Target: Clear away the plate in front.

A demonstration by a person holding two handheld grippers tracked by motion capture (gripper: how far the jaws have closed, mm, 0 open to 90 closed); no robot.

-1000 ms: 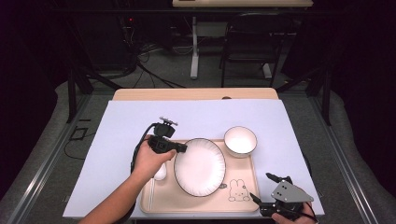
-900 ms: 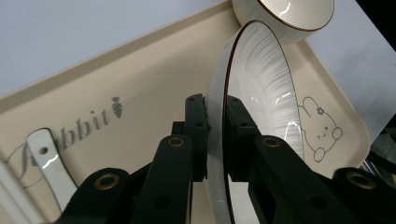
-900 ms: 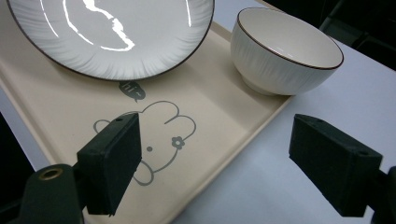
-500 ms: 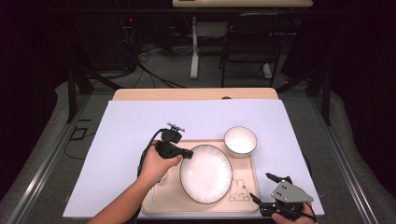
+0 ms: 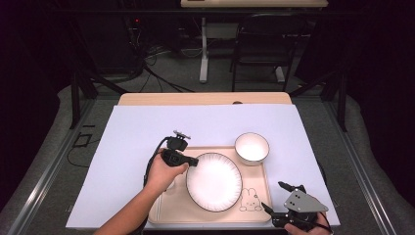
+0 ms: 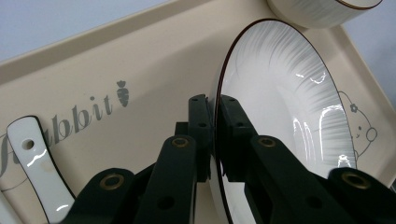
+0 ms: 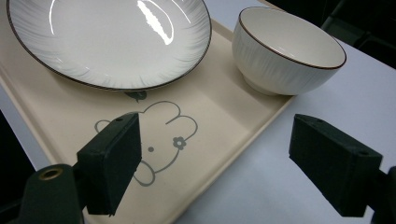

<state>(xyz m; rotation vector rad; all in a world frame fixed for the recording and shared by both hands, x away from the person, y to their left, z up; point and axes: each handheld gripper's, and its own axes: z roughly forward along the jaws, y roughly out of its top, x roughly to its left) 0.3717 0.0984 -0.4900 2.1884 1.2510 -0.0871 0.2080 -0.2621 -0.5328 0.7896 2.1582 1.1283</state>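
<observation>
A white plate [image 5: 214, 181] with a dark rim lies over the middle of a beige tray [image 5: 254, 216]. My left gripper [image 5: 193, 161] is shut on the plate's left rim. In the left gripper view its jaws pinch the rim of the plate [image 6: 280, 93] from both sides at the gripper's tip [image 6: 212, 105], and they have just closed a little tighter. A white bowl [image 5: 251, 147] stands on the tray's far right corner. My right gripper [image 5: 274, 196] stands open at the tray's near right corner, with nothing between its pads [image 7: 116, 158].
A white spoon [image 6: 39, 172] lies on the tray [image 6: 140, 56] left of the plate. A rabbit drawing [image 7: 159, 135] marks the tray floor before the right gripper. The tray rests on a pale blue sheet [image 5: 147, 127] over the table.
The left gripper and the plate have shifted slightly to the right and down toward the tray. The right gripper has not moved.
</observation>
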